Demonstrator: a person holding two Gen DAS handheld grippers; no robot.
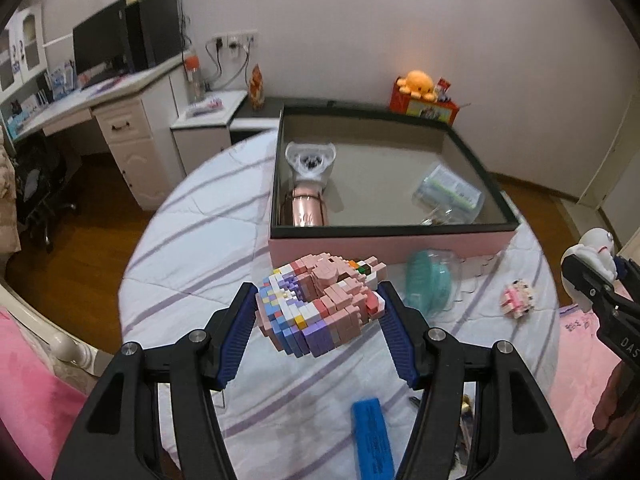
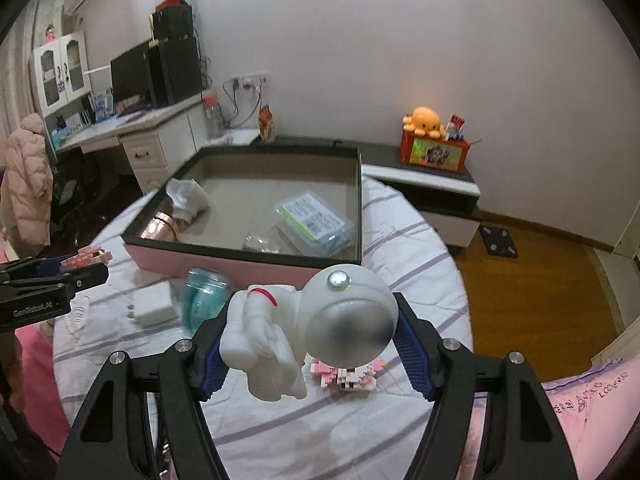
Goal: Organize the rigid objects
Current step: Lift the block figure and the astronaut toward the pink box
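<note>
Left gripper (image 1: pixel 318 312) clamps the brick model (image 1: pixel 320 304) at frame centre; right gripper (image 2: pixel 310 340) clamps the astronaut figure (image 2: pixel 312 324). Carry both over the box (image 1: pixel 384 236) rim, upper centre, and lower inside clear of the plastic case (image 1: pixel 448 194) before letting go.

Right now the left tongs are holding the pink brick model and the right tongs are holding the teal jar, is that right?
Not quite. The right tongs hold the white astronaut figure, as the right wrist view shows. The teal jar still lies on the bed. The left tongs do hold the pink brick model.
</note>
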